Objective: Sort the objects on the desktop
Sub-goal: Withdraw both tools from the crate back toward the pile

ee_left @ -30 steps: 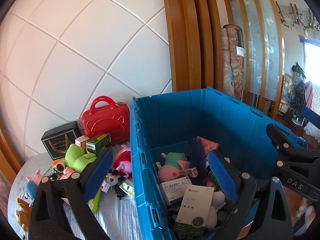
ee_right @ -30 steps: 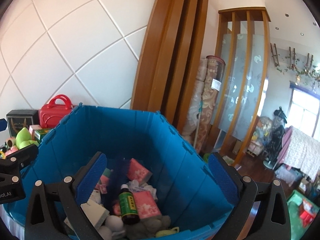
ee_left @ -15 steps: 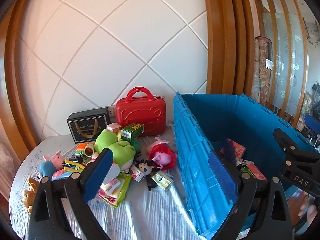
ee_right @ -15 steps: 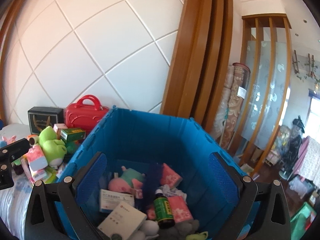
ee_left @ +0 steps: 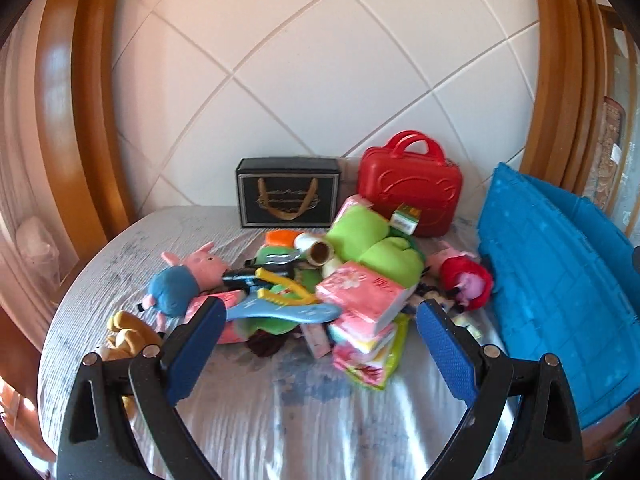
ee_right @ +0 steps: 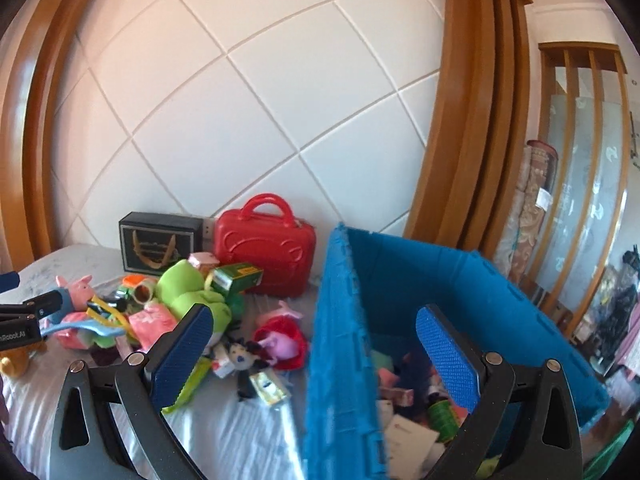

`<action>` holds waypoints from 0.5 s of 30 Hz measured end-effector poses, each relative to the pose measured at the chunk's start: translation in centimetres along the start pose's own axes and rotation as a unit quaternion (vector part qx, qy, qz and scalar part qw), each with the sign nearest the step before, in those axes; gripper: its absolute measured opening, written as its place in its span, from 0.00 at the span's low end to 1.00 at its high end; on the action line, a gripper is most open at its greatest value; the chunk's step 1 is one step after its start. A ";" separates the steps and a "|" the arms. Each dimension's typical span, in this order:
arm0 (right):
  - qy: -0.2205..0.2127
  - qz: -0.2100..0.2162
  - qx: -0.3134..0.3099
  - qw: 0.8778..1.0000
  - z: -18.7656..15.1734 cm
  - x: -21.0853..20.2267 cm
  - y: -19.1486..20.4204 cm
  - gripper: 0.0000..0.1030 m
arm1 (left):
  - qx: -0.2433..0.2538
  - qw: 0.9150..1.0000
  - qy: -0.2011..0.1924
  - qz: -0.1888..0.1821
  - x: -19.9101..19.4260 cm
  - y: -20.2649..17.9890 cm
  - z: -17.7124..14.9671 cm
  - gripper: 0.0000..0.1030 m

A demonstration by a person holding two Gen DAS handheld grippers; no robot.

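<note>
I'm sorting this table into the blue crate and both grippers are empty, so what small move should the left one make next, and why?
Probably ease the open left gripper forward and down onto the pink tissue pack. It lies on top of the pile, straight ahead between the fingers, with the blue crate just to its right.

Both views have swung left, from the blue crate [ee_right: 348, 320] toward the toy pile [ee_left: 320, 280].

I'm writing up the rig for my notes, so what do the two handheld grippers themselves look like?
Both match: the left gripper and right gripper have black plastic frames with triangular cut-outs and silver pivot bolts, and jaws faced with blue textured pads. In the right wrist view, white lettering shows on the left gripper's black body. No cables or sleeves show.
</note>
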State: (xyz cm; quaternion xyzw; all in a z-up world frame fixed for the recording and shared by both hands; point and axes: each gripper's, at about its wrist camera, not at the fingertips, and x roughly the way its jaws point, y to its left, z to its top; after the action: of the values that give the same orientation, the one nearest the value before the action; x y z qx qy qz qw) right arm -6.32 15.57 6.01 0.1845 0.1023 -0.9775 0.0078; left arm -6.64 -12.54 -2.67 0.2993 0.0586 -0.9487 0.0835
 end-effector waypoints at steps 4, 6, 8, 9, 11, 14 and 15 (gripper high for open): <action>0.041 0.028 0.017 0.999 -0.8 3.1 5.3 1.00 | 0.002 0.999 0.041 0.028 2.9 6.5 -1.6 0.95; 0.077 0.042 0.026 0.996 -1.8 5.1 7.5 1.00 | -0.011 0.997 0.069 0.035 4.5 9.6 -2.7 0.95; 0.113 0.052 0.032 0.992 -3.2 6.7 9.7 1.00 | -0.023 0.995 0.091 0.041 5.6 12.2 -3.8 0.95; 0.125 0.055 0.032 0.990 -3.9 7.2 10.5 1.00 | -0.025 0.994 0.099 0.047 6.0 13.4 -4.3 0.95; 0.144 0.066 0.023 0.987 -4.8 8.1 12.5 1.00 | -0.032 0.991 0.112 0.072 6.6 15.9 -5.3 0.95; 0.163 0.094 -0.005 0.982 -5.7 9.0 16.1 1.00 | -0.061 0.984 0.128 0.107 6.9 19.8 -6.5 0.95; 0.164 0.105 -0.015 0.981 -5.9 9.2 17.2 1.00 | -0.073 0.982 0.133 0.116 6.7 20.9 -6.8 0.95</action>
State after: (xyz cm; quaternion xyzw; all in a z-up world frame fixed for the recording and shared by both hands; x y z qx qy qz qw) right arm -11.87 0.16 -6.10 0.3522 0.0970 -0.9259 0.0959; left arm -4.22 -32.72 -13.42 0.4209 0.1036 -0.8774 0.2058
